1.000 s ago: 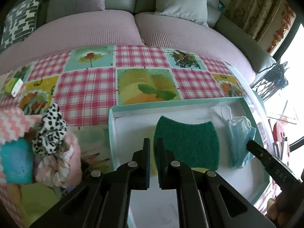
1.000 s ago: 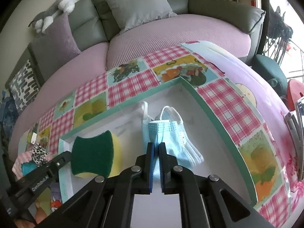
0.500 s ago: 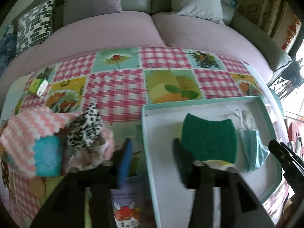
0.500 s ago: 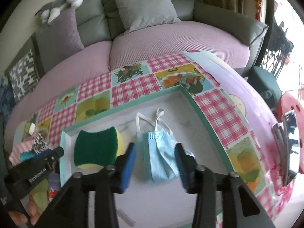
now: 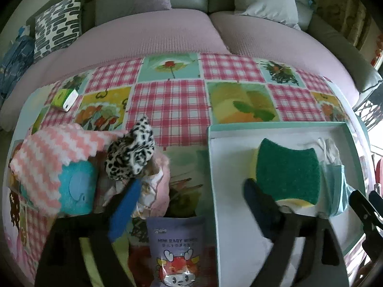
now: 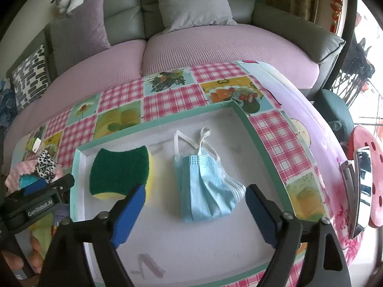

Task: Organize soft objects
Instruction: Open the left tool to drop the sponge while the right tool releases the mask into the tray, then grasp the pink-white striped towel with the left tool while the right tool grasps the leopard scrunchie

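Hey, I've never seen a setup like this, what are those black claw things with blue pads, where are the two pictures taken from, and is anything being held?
They are hand-held grippers, one in each of a person's hands, each carrying a fisheye camera looking along its fingers. One picture is from the left gripper, the other from the right gripper. On the patchwork tablecloth sits a shallow tray containing a green and yellow sponge and a blue face mask. Beside it lies a pile of soft items. Both grippers' jaws are opening, holding nothing.
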Motion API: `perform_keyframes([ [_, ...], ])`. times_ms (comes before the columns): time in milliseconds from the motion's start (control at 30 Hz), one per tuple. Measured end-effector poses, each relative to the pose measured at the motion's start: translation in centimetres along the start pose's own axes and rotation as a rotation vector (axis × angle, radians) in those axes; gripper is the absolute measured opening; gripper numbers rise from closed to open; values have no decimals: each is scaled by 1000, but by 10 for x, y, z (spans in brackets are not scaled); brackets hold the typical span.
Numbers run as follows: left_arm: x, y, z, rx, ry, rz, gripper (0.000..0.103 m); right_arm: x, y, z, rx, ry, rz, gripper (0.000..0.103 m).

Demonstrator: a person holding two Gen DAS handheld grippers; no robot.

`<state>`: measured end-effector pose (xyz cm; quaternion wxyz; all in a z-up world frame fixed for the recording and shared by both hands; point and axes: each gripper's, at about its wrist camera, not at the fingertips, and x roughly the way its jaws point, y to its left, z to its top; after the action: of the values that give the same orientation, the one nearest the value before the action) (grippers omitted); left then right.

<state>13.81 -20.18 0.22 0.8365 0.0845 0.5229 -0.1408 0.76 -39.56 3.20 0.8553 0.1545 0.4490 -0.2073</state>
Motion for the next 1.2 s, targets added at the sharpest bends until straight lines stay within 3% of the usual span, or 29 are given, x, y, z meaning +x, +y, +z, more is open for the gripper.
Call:
perform_keyframes([
  [67, 0, 2, 0, -9, -1, 9, 91, 0, 0, 0, -3, 1, -11, 102],
  [300, -10, 5, -1, -16, -8, -11, 95, -3, 1, -1, 15, -15, 4, 103],
  [467, -33, 18, 2, -46, -57, -40, 95, -10, 11, 0, 30, -41, 62, 103],
  [600, -58, 45, 6, -95, -115, -55, 95, -13, 30, 1, -8, -46, 93, 103],
  [733, -77, 91, 10, -176, -150, -10, 95, -12, 63, 2, -66, -34, 162, 103],
  [900, -84, 150, 9, -280, -141, 52, 95, -10, 106, -3, -144, -17, 242, 103],
  [1200, -81, 205, 4, -363, -101, 90, 95, -5, 171, -8, -207, -16, 330, 103],
])
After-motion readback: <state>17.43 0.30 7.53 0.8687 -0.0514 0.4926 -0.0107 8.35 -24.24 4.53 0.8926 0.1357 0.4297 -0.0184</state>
